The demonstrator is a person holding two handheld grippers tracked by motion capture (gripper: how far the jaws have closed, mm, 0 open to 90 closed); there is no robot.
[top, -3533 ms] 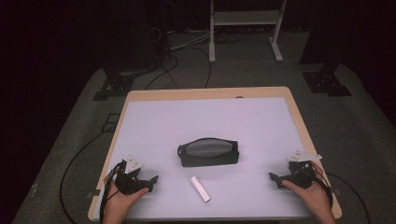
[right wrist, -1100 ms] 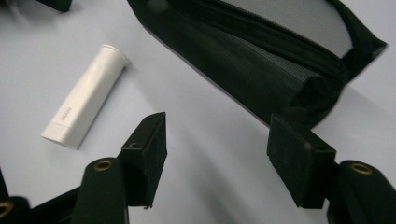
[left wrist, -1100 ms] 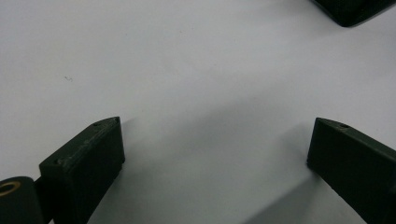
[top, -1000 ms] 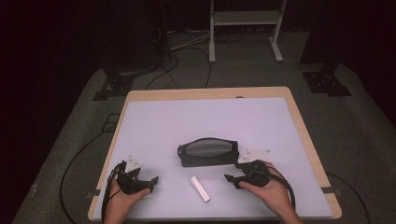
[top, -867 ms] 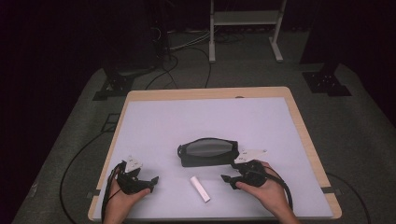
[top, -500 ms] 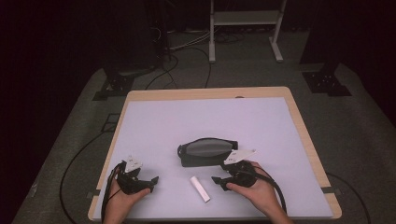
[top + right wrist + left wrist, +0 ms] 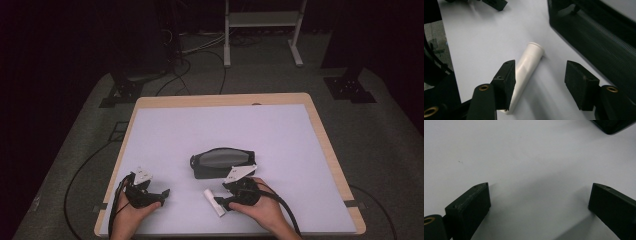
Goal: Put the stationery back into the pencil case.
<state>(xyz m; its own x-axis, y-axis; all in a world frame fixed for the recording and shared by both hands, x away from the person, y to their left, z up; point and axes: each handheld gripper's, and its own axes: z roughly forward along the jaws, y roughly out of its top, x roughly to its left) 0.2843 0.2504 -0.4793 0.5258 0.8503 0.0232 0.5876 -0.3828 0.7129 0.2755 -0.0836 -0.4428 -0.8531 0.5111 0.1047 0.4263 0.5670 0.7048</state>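
A white tube (image 7: 210, 197) lies flat on the pale table top (image 7: 200, 130), just in front of a black mesh pouch (image 7: 222, 162). My right gripper (image 7: 220, 202) is open and sits low over the tube. In the right gripper view the tube (image 7: 530, 60) lies between the jaws of the right gripper (image 7: 541, 77), its near end tucked under the left jaw, with a wide gap to the right jaw. The pouch (image 7: 596, 37) is close on the right. My left gripper (image 7: 159, 196) rests near the front left edge. Its jaws stand wide open over bare table (image 7: 539, 195).
The table's wooden rim (image 7: 327, 150) borders the pale surface. Cables trail off the front corners. A white metal stand (image 7: 260, 20) and dark equipment stand on the floor beyond the far edge. A corner of the pouch (image 7: 614, 123) reaches into the left gripper view.
My right gripper has slid left along the front of the table from the right side to the white tube. The left gripper, the pouch and the tube have stayed put.
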